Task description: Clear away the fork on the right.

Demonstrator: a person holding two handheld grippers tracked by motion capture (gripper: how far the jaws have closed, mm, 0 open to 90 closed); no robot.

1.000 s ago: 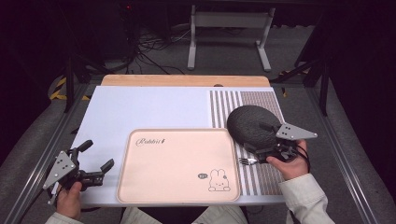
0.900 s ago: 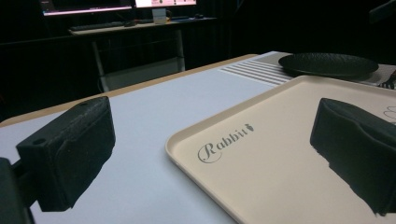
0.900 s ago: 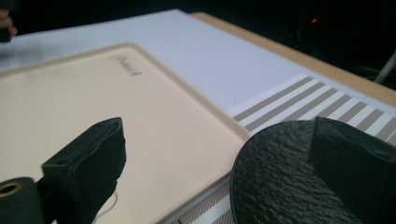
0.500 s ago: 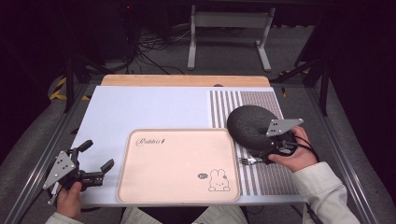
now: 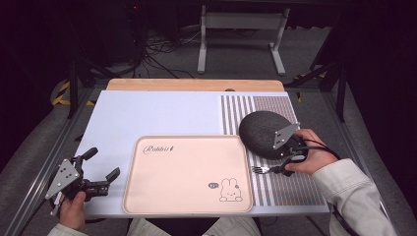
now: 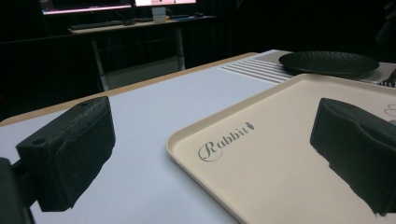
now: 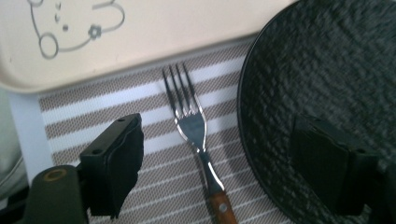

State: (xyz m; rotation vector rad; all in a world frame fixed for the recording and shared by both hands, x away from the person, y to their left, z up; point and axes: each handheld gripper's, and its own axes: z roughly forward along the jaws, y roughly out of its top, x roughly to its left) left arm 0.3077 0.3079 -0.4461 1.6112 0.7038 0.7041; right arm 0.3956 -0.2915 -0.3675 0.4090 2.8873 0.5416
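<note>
Near the table's right edge, the fork (image 7: 196, 126) is straddled by the empty, wide-spread right gripper (image 7: 233, 163); the plate (image 7: 327, 93) could be nudged.

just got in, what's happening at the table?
A person sits at the table with a two-jaw gripper in each hand. The right gripper hangs open over a wooden-handled metal fork lying on the striped placemat, between the beige rabbit-print tray and the dark textured round plate; one jaw is above the plate's edge. Nothing is gripped. The left gripper is open by the tray's left edge, holding nothing.
</note>
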